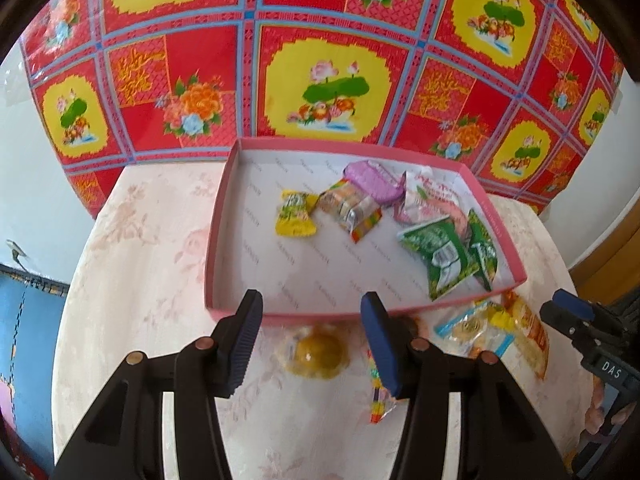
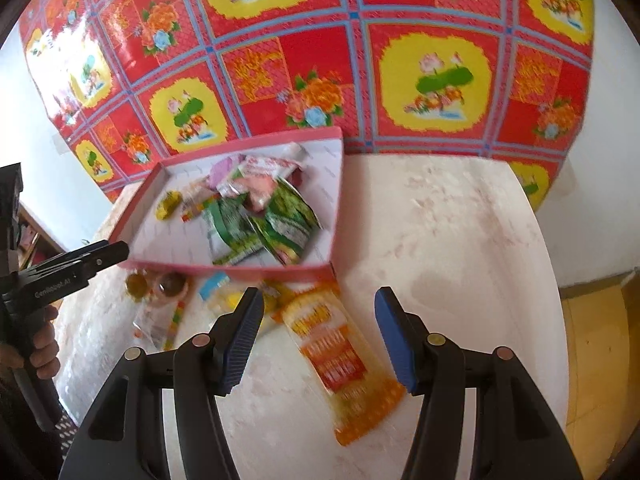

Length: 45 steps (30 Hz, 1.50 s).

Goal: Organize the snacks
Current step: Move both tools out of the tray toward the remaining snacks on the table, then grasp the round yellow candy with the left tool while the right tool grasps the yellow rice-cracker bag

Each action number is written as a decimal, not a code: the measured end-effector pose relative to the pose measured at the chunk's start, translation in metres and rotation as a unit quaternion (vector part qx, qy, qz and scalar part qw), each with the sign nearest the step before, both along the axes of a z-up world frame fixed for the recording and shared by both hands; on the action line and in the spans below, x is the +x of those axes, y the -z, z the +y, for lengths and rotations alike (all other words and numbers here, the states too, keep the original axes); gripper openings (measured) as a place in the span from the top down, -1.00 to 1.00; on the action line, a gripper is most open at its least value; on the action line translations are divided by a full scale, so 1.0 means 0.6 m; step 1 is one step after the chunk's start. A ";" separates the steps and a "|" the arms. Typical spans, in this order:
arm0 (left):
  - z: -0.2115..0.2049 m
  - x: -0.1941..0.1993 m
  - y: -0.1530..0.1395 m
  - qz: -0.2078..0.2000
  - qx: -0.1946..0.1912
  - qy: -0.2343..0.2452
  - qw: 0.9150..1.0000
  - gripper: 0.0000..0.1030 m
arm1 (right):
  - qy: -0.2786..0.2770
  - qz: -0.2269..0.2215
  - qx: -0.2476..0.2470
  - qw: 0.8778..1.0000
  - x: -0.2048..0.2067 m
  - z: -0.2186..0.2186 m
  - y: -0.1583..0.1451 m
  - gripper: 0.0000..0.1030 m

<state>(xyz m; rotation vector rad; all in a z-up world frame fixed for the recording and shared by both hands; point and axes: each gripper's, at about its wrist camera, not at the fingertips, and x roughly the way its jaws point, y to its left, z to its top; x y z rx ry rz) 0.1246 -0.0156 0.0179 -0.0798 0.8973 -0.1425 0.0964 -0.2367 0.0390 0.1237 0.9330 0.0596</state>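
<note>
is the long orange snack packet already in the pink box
No, the orange packet lies on the table in front of the pink box, below the open right gripper.

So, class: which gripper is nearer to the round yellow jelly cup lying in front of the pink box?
Left. The left gripper hovers directly over the jelly cup, jaws open; the right gripper hangs farther right, above the orange packet.

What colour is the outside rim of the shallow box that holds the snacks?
Pink, with a white printed inside; the box shows best in the left wrist view.

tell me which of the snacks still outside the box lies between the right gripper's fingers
The long orange and yellow packet. It lies flat on the table between the open right gripper; the round yellow jelly cup sits under the left gripper instead.
</note>
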 end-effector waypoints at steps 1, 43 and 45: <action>0.000 -0.001 0.000 -0.003 0.002 -0.001 1.000 -0.05 | 0.001 0.003 0.001 1.000 -0.003 -0.003 0.003 -0.15; -0.012 -0.010 0.056 -0.003 0.044 -0.006 0.999 -0.05 | -0.019 0.015 -0.032 0.999 -0.026 0.006 0.051 -0.16; -0.012 -0.010 0.056 -0.003 0.045 -0.006 0.999 -0.05 | -0.017 0.013 -0.035 0.999 -0.026 0.007 0.051 -0.16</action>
